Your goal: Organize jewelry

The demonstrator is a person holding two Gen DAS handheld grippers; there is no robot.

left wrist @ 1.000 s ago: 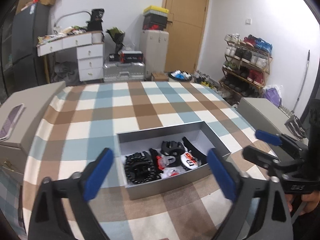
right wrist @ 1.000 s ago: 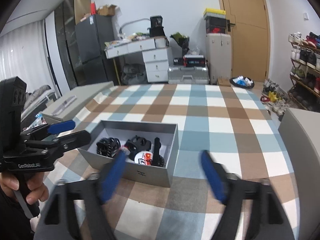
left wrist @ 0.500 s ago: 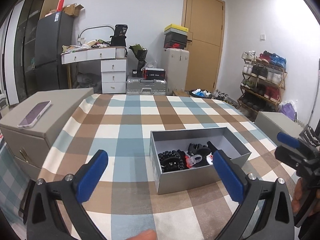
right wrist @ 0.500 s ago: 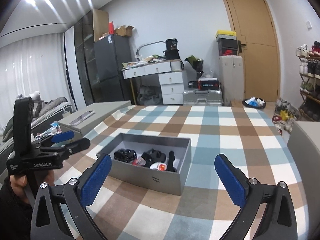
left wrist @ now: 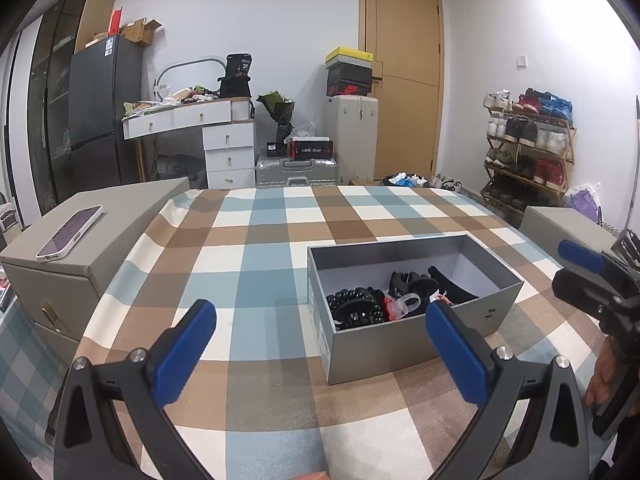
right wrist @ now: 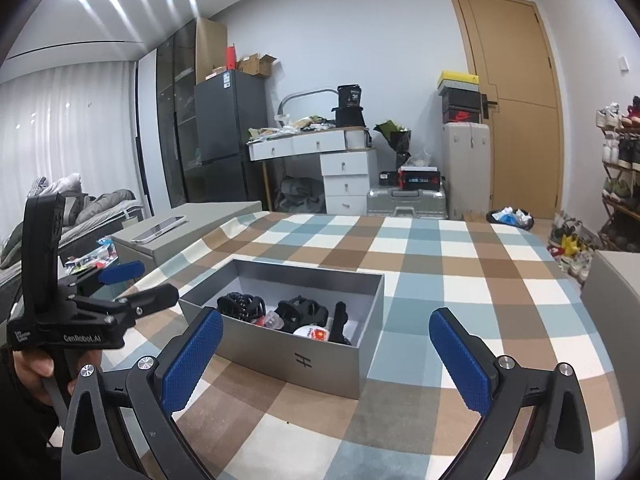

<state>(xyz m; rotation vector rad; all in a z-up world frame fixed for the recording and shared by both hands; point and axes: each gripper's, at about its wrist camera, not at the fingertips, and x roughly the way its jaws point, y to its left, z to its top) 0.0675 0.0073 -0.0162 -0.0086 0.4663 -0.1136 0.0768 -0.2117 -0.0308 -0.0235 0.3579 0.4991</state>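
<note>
An open grey box (left wrist: 384, 348) sits on the checked tablecloth and also shows in the right wrist view (right wrist: 296, 360). Inside lie a black coiled hair tie (left wrist: 354, 306), black hair claws (left wrist: 412, 282), a clear clip with red (left wrist: 402, 304) and a white and red item (right wrist: 314, 333). My left gripper (left wrist: 316, 344) is open and empty, held in front of the box's near left corner. My right gripper (right wrist: 326, 348) is open and empty, in front of the box. Each gripper appears at the edge of the other's view.
A grey cabinet (left wrist: 52, 264) with a phone (left wrist: 70, 232) on top stands at the table's left. Another grey cabinet (left wrist: 560, 224) stands at the right. Beyond the table are a desk, suitcases, a shoe rack and a door.
Both grippers have drawn back and levelled out, so the box looks lower and farther. The left view has shifted left, putting the box to the right. Both stay open.
</note>
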